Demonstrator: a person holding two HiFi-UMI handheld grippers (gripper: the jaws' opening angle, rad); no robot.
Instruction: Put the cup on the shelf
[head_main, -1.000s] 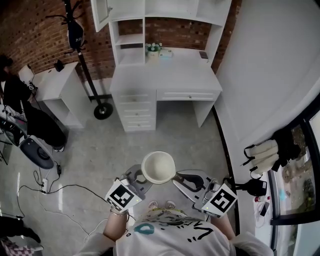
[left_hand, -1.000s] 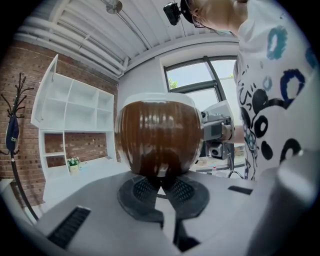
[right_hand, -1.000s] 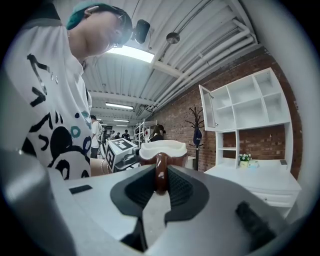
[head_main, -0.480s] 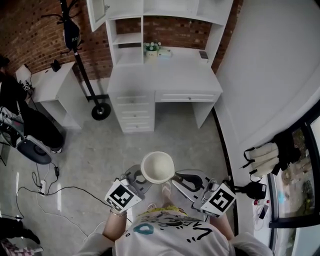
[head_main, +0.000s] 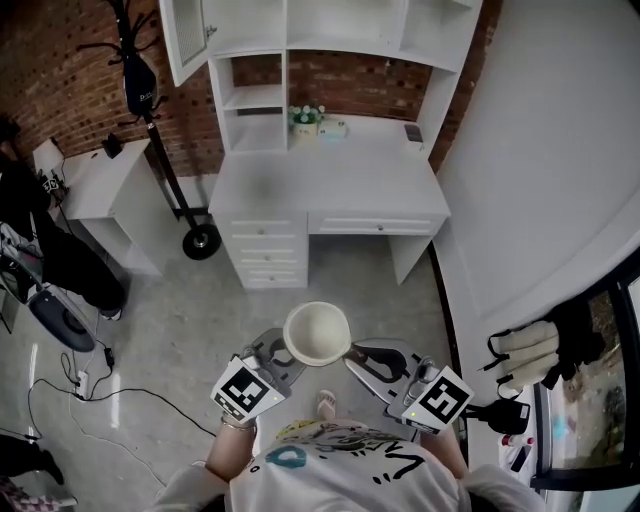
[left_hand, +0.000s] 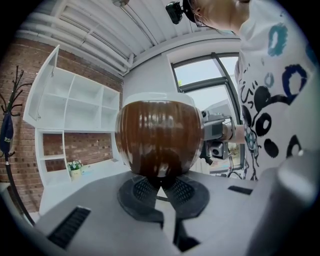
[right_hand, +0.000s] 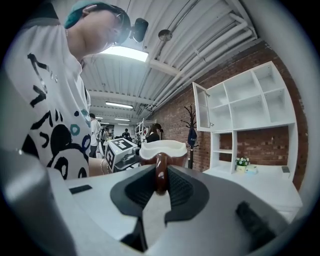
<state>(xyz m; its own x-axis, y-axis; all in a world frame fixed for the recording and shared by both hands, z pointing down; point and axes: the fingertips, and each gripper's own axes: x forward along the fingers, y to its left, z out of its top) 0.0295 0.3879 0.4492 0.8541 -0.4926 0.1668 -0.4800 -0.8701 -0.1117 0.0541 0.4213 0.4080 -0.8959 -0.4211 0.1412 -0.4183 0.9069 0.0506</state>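
Cup (head_main: 317, 333), one only, brown outside and cream inside, is held upright above the floor (head_main: 180, 320) between the two grippers. It is kept well apart from the white shelf (head_main: 252, 97) over the desk surface (head_main: 330, 185). Its cream hollow is seen from above in the head view. The left gripper (head_main: 284, 354) is clenched at the cup's rounded base, its jaws pinched close just beneath the brown body. The right gripper (head_main: 352, 358) is clamped on the cup's single brown handle (right_hand: 160, 172). On the desk surface one small pot (head_main: 305, 126) is set, filled with white flowers (head_main: 306, 111). One pale box (head_main: 333, 127) is placed just beside it. Three drawers (head_main: 268, 255) are stacked below at the left.
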